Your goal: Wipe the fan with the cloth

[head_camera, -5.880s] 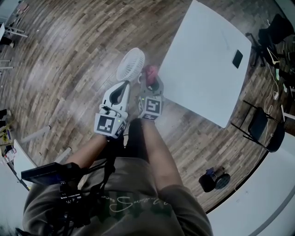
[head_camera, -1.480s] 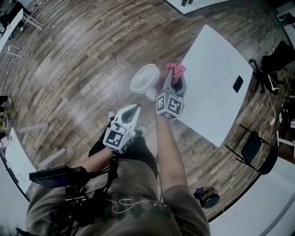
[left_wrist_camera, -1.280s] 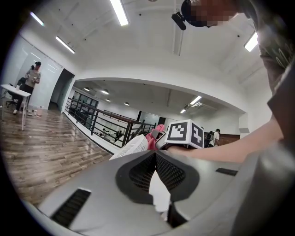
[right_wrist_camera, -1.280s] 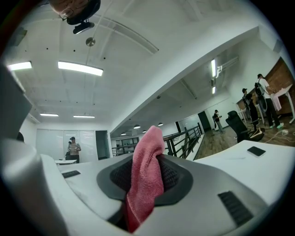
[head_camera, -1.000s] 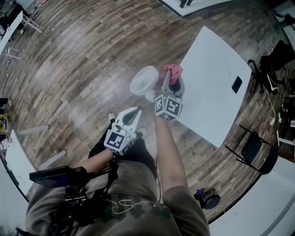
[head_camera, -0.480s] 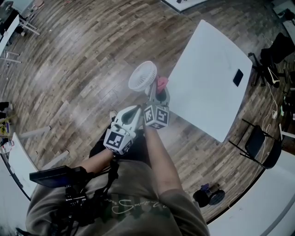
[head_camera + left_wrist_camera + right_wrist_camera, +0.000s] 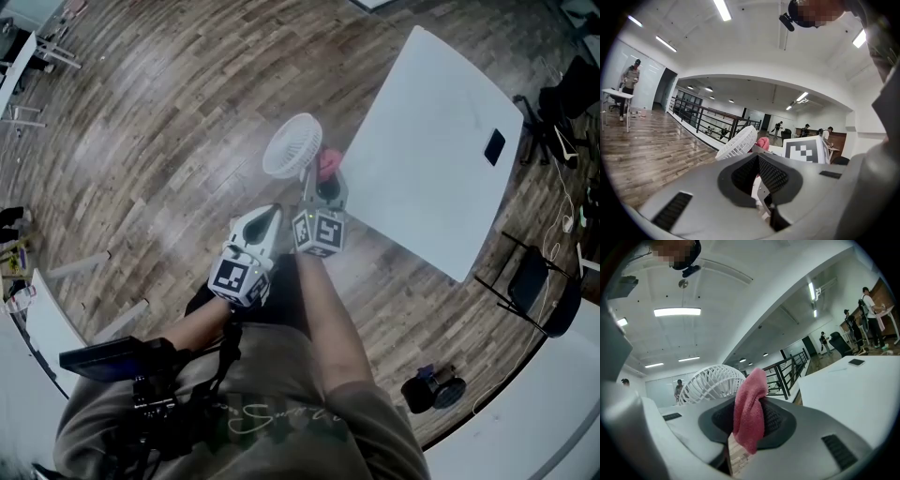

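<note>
Right hand-held gripper (image 7: 323, 183) pinches the pink terry cloth (image 7: 749, 413), long side standing up out of the jaws. Round white plastic fan (image 7: 292, 145) is just left of it by the white desk (image 7: 422, 141) corner, grille tilted up-left. Left hand-held gripper (image 7: 270, 215) is closed, empty.

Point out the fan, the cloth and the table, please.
fan (image 7: 292, 145), head view, centre of its white grille.
cloth (image 7: 750, 411), right gripper view, its pink fold hanging down.
table (image 7: 431, 131), head view, bare white top.
</note>
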`<state>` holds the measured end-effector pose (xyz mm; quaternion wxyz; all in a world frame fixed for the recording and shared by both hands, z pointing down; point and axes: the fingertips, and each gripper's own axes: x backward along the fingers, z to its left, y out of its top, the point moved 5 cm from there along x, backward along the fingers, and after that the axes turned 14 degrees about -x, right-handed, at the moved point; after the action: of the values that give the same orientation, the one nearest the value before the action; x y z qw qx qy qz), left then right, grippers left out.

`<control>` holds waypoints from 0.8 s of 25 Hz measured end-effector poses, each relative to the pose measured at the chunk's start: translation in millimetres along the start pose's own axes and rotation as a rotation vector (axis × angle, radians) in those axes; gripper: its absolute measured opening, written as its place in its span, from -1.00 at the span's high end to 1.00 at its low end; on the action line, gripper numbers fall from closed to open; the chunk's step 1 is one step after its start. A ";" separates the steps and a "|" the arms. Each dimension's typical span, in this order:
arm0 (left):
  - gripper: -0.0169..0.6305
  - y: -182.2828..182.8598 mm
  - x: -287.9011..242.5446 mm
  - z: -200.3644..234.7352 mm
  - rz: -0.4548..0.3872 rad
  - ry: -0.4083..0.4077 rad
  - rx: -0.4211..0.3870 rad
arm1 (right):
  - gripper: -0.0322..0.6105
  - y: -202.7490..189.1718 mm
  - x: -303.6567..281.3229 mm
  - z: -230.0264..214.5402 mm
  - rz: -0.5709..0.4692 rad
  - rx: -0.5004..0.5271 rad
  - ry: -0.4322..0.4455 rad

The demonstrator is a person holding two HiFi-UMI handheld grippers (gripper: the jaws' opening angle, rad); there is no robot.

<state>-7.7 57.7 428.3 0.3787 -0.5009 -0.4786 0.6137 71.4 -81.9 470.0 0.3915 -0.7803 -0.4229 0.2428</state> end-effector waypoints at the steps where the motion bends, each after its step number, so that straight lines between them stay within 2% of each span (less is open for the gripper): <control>1: 0.89 -0.3 -0.5 1.2 0.005 0.000 0.001 | 0.57 -1.5 0.6 0.6 0.000 0.016 0.003; 7: 0.89 -8.8 -6.1 6.3 -0.045 0.019 -0.035 | 0.57 -0.4 4.2 2.5 -0.009 0.100 0.039; 13: 0.89 -2.4 -8.9 -2.3 0.007 -0.013 -0.004 | 0.56 -1.0 7.8 -1.0 -0.019 0.122 0.054; 20: 0.89 -9.7 -9.7 -7.1 0.020 -0.023 0.005 | 0.56 -1.4 9.2 -1.0 -0.015 0.141 0.061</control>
<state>1.1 52.5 439.9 0.3682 -0.4975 -0.4763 0.6246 76.3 -74.0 471.3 0.4598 -0.7547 -0.3985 0.2452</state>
